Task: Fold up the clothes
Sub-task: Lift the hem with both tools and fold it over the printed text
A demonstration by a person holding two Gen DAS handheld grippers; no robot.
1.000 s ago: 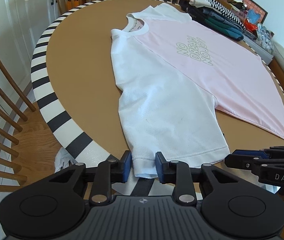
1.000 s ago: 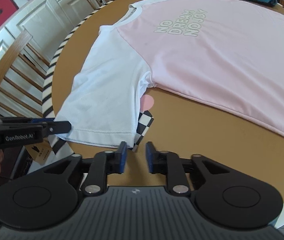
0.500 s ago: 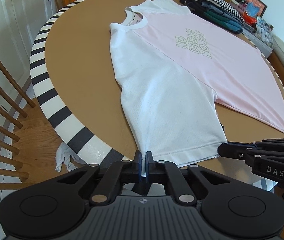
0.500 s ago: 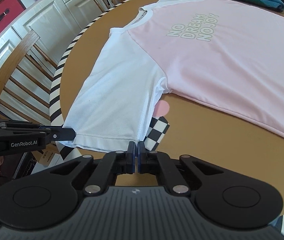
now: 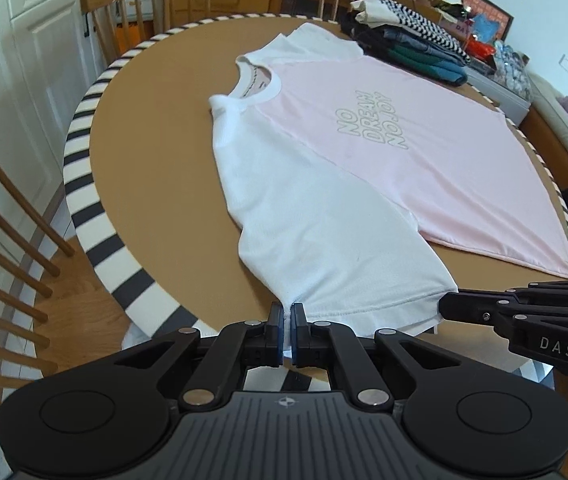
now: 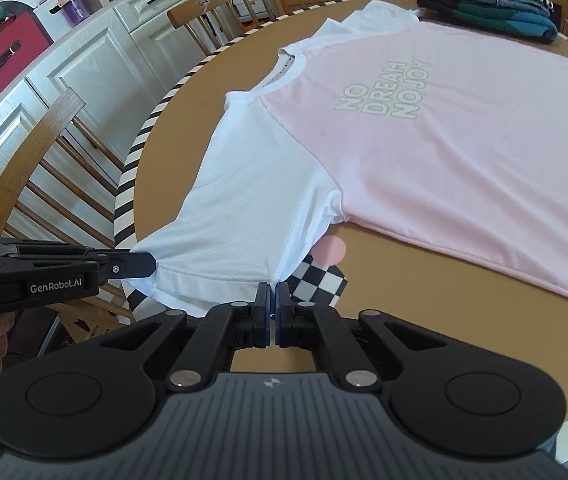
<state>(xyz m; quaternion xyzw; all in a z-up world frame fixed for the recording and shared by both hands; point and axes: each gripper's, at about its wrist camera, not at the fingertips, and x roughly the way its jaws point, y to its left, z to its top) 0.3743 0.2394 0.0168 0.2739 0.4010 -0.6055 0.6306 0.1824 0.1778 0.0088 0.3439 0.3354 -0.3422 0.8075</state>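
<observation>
A pink T-shirt (image 5: 399,152) with white sleeves and "NO DREAM NO JOY" print lies flat on the round table (image 5: 152,160). Its near white sleeve (image 5: 323,248) reaches the table's front edge. My left gripper (image 5: 287,314) is shut on the left corner of the sleeve cuff. My right gripper (image 6: 272,294) is shut on the cuff's other corner, by the armpit side. Each gripper shows in the other's view: the right gripper (image 5: 449,307) at the sleeve's right corner, the left gripper (image 6: 152,264) at its left corner. The sleeve (image 6: 252,216) is lifted slightly at the cuff.
A stack of folded clothes (image 5: 407,40) sits at the table's far right. A checkered patch (image 6: 317,280) and a pink spot (image 6: 329,250) lie on the table under the sleeve. Wooden chairs (image 5: 4,216) ring the striped table rim (image 5: 96,240). White cabinets (image 6: 96,68) stand to the left.
Both grippers went from open to shut on the sleeve cuff's corners. Since then the cuff has risen slightly off the table edge and both views have pulled upward.
</observation>
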